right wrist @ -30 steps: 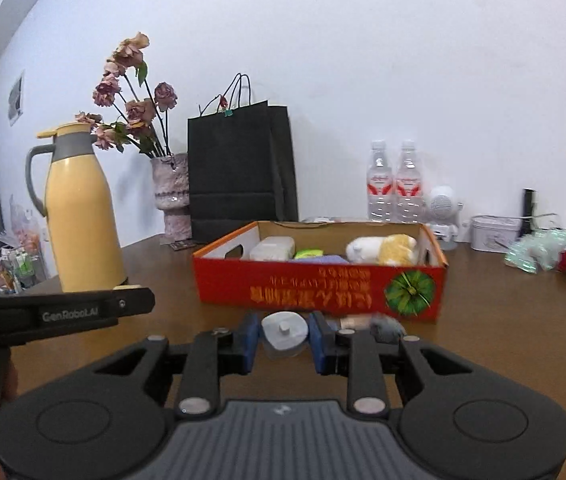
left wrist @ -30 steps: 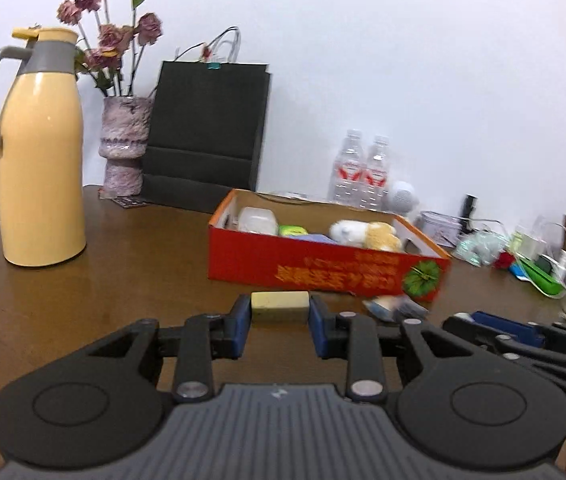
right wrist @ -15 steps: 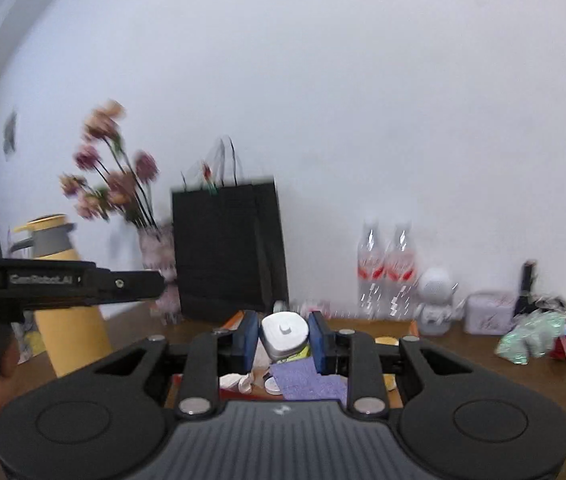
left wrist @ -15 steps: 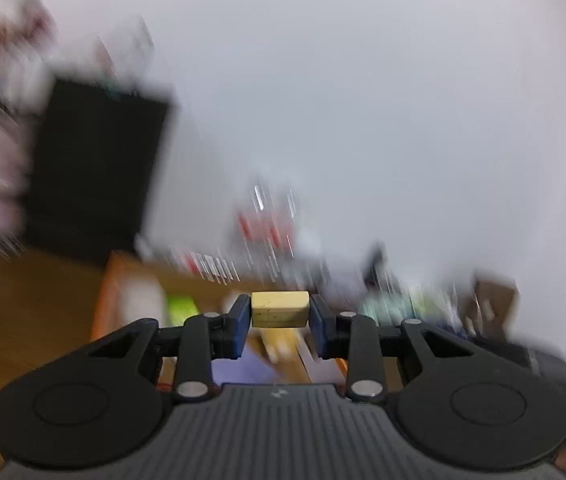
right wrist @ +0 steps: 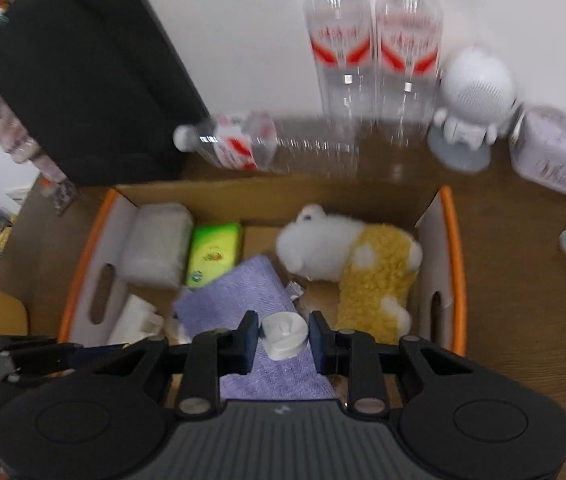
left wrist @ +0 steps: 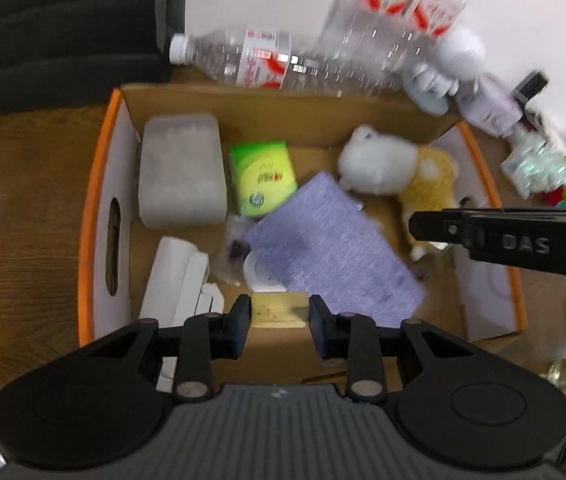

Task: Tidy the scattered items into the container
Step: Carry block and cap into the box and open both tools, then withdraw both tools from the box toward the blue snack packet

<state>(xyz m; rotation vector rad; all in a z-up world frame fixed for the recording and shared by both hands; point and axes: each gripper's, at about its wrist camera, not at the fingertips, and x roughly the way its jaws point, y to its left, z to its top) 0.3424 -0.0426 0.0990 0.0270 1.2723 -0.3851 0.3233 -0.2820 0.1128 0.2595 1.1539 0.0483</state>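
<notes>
Looking down from the left wrist, the left tool (left wrist: 280, 312) is clamping a small yellow block (left wrist: 280, 310) between its fingers, and is hanging over the near edge of the cardboard box (left wrist: 95, 216) with the orange rim. Inside the box, a purple cloth (left wrist: 331, 240) is lying in the middle, a clear plastic case (left wrist: 181, 170) and a green packet (left wrist: 263, 176) are sitting toward the far left corner, and a white-and-yellow plush toy (left wrist: 399, 172) is lying toward the far right. Looking down from the right wrist, the right tool (right wrist: 284, 338) is gripping a white round cap (right wrist: 285, 335) over the same box (right wrist: 449, 248), directly above the purple cloth (right wrist: 235, 300). Water bottles (right wrist: 371, 52) are standing on the counter (right wrist: 523, 280) behind the box.
</notes>
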